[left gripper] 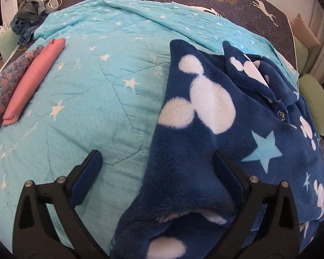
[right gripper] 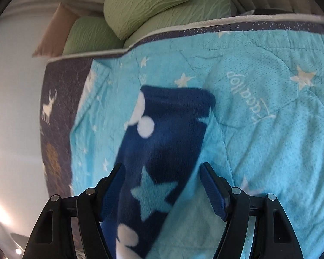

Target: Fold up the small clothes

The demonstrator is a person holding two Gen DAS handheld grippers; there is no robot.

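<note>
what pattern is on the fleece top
Navy fleece top with white mouse-head shapes and light blue stars; clearest in the left wrist view.

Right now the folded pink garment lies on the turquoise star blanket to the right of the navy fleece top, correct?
Not quite: the folded pink garment does lie on the turquoise star blanket, but to the left of the navy fleece top, not the right. The left wrist view shows it.

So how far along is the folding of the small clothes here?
Done: a pink piece and a floral one lie folded on the turquoise blanket. In hand: the navy fleece top, its sleeve spread out, sits between both open hand-held grippers. Left: folding it, plus the dark heap behind.
</note>
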